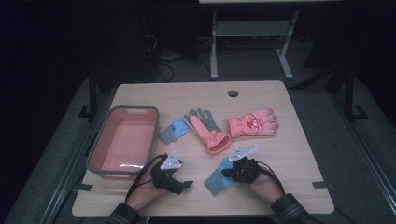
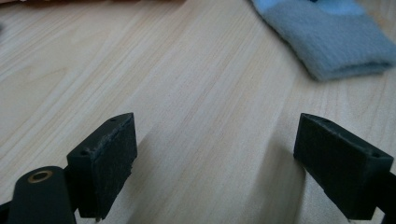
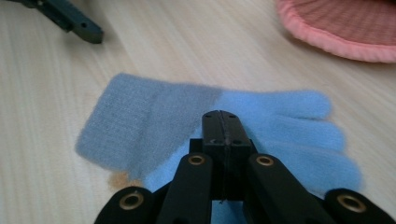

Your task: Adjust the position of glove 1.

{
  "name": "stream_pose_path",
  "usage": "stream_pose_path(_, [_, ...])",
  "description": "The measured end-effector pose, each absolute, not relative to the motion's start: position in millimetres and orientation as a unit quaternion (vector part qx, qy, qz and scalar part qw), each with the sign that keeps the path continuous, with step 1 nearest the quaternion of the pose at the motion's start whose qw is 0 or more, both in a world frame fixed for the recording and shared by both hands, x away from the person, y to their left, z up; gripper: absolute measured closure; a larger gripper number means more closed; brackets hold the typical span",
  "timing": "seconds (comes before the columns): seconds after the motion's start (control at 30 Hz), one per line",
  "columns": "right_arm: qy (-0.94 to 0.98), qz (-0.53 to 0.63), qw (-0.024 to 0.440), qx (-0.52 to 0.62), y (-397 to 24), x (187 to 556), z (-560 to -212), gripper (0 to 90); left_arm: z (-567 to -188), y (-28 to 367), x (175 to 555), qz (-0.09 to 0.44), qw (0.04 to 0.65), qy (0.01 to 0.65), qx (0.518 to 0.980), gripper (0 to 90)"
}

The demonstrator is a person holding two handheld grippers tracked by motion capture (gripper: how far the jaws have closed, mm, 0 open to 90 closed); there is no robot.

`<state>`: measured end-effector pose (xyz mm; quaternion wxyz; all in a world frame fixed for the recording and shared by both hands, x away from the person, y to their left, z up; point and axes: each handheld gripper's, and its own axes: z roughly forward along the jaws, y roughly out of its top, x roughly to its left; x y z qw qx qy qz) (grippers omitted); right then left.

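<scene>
Honestly, with my right claw [image 3: 222, 122] pressed together on the blue glove [image 3: 196, 126] lying flat on the tabletop [image 1: 289, 154] near me, I fear a thin pinch slips free, while my left claw [image 2: 215, 163] stands spread and idle.

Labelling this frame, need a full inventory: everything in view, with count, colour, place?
table: 1, light wood, holds everything below
bin: 1, grey rim with salmon inside, left side of the table
near knit glove: 1, light blue with grey cuff, flat near the front edge, under the right tongs
far knit glove: 1, light blue with grey cuff, just right of the bin
ski gloves: 2, coral pink, mid-table; the left one shows a grey palm
left tongs: 1, black, jaws apart over bare wood
right tongs: 1, black, jaws together above the near knit glove
hands: 2, plaid sleeves, at the front edge
</scene>
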<state>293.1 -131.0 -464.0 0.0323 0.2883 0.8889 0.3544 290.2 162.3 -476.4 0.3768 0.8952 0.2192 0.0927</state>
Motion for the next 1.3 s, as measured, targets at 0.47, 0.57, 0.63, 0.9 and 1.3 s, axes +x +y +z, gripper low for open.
stream_pose_path(0.47, [0.872, 0.372, 0.073, 0.31, -156.4, 298.1, -455.6, 48.4, -476.8, 162.0, 290.1, 0.094, 0.378, 0.221, 0.894, 12.5])
stream_pose_path(0.57, [0.866, 0.371, 0.088, 0.322, -166.3, 299.0, -456.2, 41.4, -476.8, 161.9, 290.1, 0.095, 0.378, 0.222, 0.894, 12.5])
stream_pose_path(0.63, [0.863, 0.366, 0.102, 0.334, -179.0, 299.0, -457.2, 32.3, -476.9, 161.8, 290.1, 0.095, 0.379, 0.222, 0.894, 12.5])
stream_pose_path(0.9, [0.848, 0.37, 0.125, 0.358, -212.2, 298.6, -464.3, 18.2, -477.0, 161.8, 290.1, 0.096, 0.379, 0.222, 0.893, 12.5])
stream_pose_path(1.3, [0.832, 0.368, 0.153, 0.387, -244.6, 293.5, -471.8, 11.7, -477.3, 161.4, 289.8, 0.095, 0.382, 0.224, 0.892, 12.5])
